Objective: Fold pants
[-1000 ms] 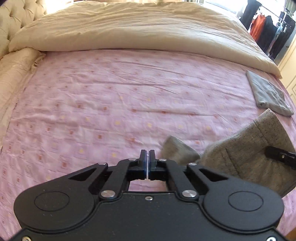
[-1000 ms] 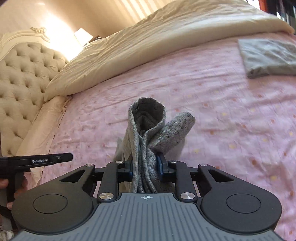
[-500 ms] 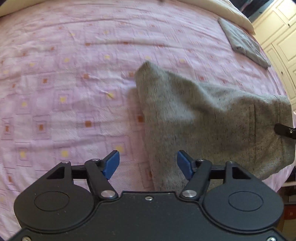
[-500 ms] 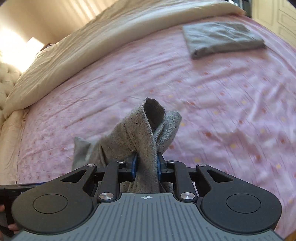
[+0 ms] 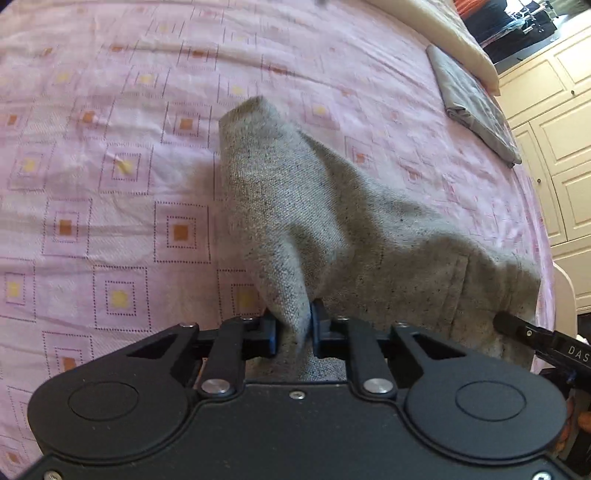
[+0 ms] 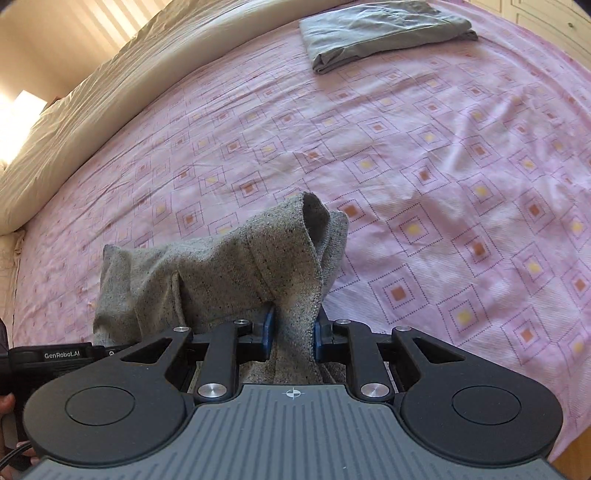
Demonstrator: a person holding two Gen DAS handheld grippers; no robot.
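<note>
Across the bed (image 6: 424, 155), with its pink patterned sheet and a cream duvet (image 6: 110, 96) pushed up toward the far side, I have the grey pants (image 5: 332, 221) stretched between both tools at the near edge, lifted in a sagging span so they can, I judge, be laid flat for the first fold. A folded grey cloth (image 6: 384, 29) sits well apart, seemingly a finished piece. My left gripper (image 5: 293, 326), angled steeply down, has just been closing and now pinches a peak of the fabric; my right gripper (image 6: 291, 332), tilted the same way, is clamped narrowly on a bunched hem end of the pants.
</note>
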